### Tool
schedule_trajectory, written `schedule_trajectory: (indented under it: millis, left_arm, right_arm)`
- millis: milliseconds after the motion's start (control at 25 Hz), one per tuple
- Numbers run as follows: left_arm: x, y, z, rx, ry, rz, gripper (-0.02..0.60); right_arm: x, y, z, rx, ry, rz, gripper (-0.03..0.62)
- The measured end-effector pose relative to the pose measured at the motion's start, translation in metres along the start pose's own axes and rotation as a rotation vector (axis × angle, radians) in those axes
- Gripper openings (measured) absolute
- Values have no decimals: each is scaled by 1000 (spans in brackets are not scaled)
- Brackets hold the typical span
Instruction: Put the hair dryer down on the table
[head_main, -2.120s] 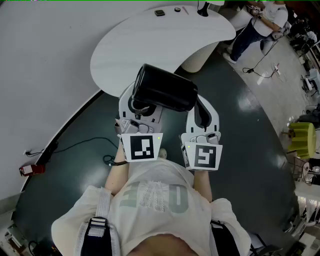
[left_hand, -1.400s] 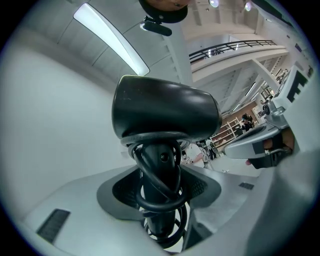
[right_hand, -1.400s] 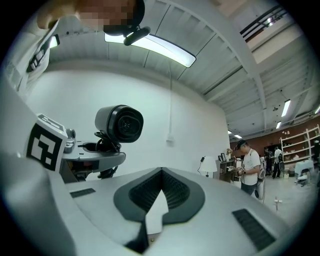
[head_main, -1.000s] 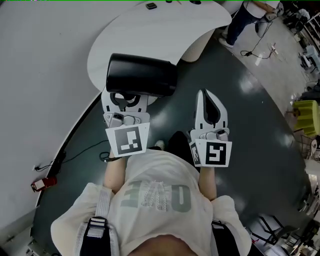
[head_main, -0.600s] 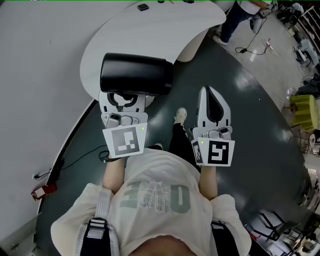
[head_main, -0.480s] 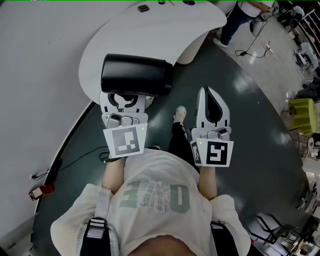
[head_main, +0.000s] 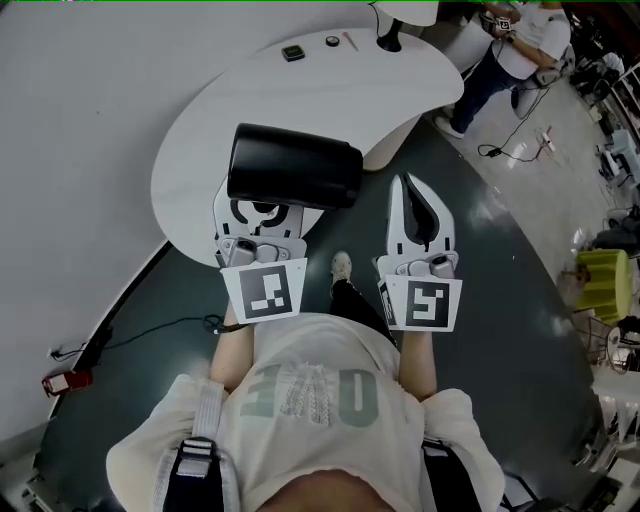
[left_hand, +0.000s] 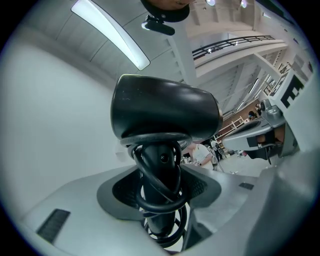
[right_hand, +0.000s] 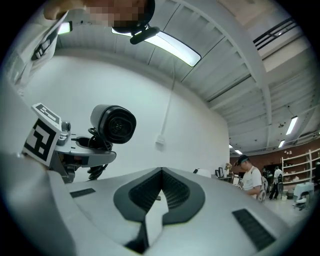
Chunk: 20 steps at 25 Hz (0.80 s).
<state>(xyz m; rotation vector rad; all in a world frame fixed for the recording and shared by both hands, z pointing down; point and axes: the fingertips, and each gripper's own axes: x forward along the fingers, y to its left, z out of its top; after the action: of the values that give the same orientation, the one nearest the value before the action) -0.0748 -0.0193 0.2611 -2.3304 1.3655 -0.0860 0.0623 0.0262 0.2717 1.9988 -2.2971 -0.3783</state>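
The black hair dryer (head_main: 292, 166) hangs over the near edge of the curved white table (head_main: 300, 95). My left gripper (head_main: 263, 208) is shut on its handle, barrel lying crosswise above the jaws. In the left gripper view the handle (left_hand: 160, 170), with its cord wound round it, sits clamped between the jaws of the left gripper (left_hand: 160, 200), the barrel (left_hand: 165, 111) above. My right gripper (head_main: 410, 186) is to the right over the dark floor, shut and empty. In the right gripper view its jaws meet at the tips of the right gripper (right_hand: 161, 172), and the dryer (right_hand: 114, 124) shows at the left.
On the table's far end lie a small black square (head_main: 292, 53), a round item (head_main: 332, 41) and a black stand (head_main: 388, 38). A person (head_main: 520, 45) stands at the top right. A cable (head_main: 150, 325) runs over the dark floor. A white wall (head_main: 80, 120) is at the left.
The left gripper with the dryer has shifted a little right and sits nearer the table's near edge. The table now shows lower in the head view. The right gripper has hardly moved.
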Motion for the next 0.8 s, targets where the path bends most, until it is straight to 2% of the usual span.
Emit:
schedule_trajectory:
  millis: [320, 520, 600, 720, 800]
  left_arm:
    - [101, -7, -7, 1, 40, 87, 222]
    - [152, -14, -18, 2, 78, 149, 222]
    - [168, -16, -23, -18, 95, 175, 222]
    - [186, -19, -28, -89, 108, 208, 222]
    - [193, -19, -30, -103, 123, 218, 222]
  right_arm:
    - [90, -63, -16, 21, -25, 123, 3]
    - [127, -100, -31, 33, -23, 191, 3]
    - [141, -112, -38, 45, -21, 204, 3]
    - [160, -124, -45, 57, -15, 229, 3]
    - [170, -128, -49, 60, -12, 245, 3]
